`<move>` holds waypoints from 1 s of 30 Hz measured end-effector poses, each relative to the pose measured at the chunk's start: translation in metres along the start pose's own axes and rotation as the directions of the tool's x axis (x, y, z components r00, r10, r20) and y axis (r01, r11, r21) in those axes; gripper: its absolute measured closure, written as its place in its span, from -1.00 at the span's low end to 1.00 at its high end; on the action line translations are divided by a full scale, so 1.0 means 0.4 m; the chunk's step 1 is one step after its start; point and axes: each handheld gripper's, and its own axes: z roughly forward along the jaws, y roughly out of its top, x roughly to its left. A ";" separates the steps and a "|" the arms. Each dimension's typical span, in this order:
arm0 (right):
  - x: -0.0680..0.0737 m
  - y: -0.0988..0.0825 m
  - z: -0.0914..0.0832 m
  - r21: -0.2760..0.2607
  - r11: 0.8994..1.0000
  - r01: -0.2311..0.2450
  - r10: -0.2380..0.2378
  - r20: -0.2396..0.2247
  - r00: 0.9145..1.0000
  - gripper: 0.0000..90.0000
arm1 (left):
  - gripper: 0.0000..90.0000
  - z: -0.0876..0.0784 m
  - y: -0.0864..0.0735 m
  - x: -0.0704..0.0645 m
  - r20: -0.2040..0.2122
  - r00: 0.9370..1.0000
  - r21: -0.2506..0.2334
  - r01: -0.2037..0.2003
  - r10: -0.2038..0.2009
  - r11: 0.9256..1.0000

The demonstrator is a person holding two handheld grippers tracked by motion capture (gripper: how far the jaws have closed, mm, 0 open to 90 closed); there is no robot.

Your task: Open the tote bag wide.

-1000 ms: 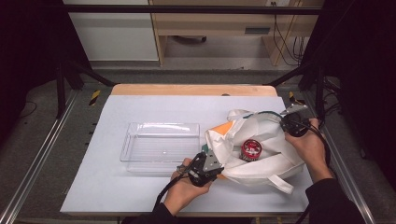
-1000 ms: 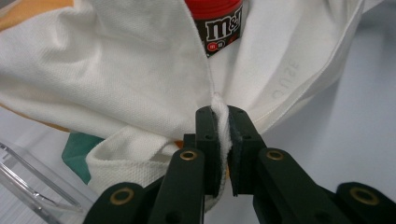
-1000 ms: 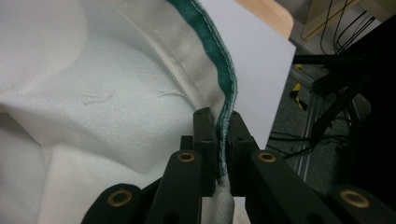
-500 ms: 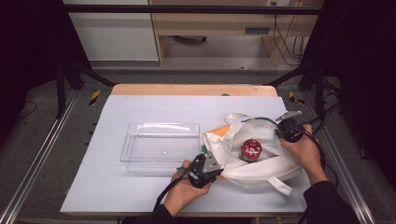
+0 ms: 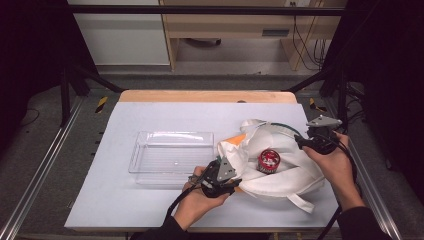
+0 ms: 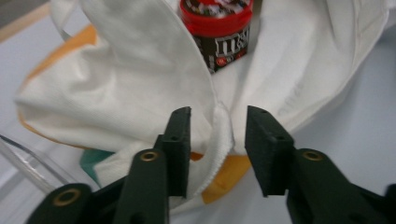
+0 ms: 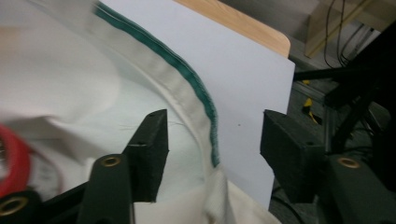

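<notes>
My white cloth tote bag (image 5: 280,167) lies slumped on the right half of the pale table (image 5: 150,210), beside the clear plastic tray (image 5: 172,155). A red-lidded candy jar (image 5: 268,161) sits in its open mouth. My left gripper (image 5: 231,175) has just spread, hem loose between its jaws. My right gripper (image 5: 300,141) has just spread too, green-edged rim unpinched.

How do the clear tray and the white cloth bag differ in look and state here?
The clear tray is rigid, see-through and flat-bottomed with nothing in it; the white cloth bag is soft, opaque and crumpled, holding a red-lidded jar. The tray sits left, the bag right. Both rest on the table.
</notes>
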 end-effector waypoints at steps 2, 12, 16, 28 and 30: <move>0.010 -0.006 -0.033 -0.017 1.000 0.004 -0.004 -0.035 0.999 -0.25 | 0.14 -0.011 0.023 0.005 -0.009 1.000 -0.004 -0.009 0.009 1.000; 0.085 -0.077 -0.175 -0.100 0.993 0.062 -0.075 -0.133 0.988 -0.50 | -0.19 -0.008 0.144 0.058 -0.042 0.998 -0.012 -0.041 0.041 0.999; 0.119 -0.116 -0.219 -0.117 0.991 0.071 -0.092 -0.188 0.978 -0.45 | -0.18 0.018 0.185 0.084 -0.040 0.999 -0.014 -0.020 0.019 1.000; 0.184 -0.165 -0.249 -0.124 0.985 0.119 -0.150 -0.283 0.947 -0.25 | -0.01 0.096 0.247 0.106 -0.047 0.997 0.035 -0.066 0.067 0.997; 0.196 -0.174 -0.244 -0.116 0.985 0.125 -0.155 -0.310 0.938 -0.29 | -0.01 0.104 0.258 0.113 -0.047 0.996 0.049 -0.067 0.069 0.997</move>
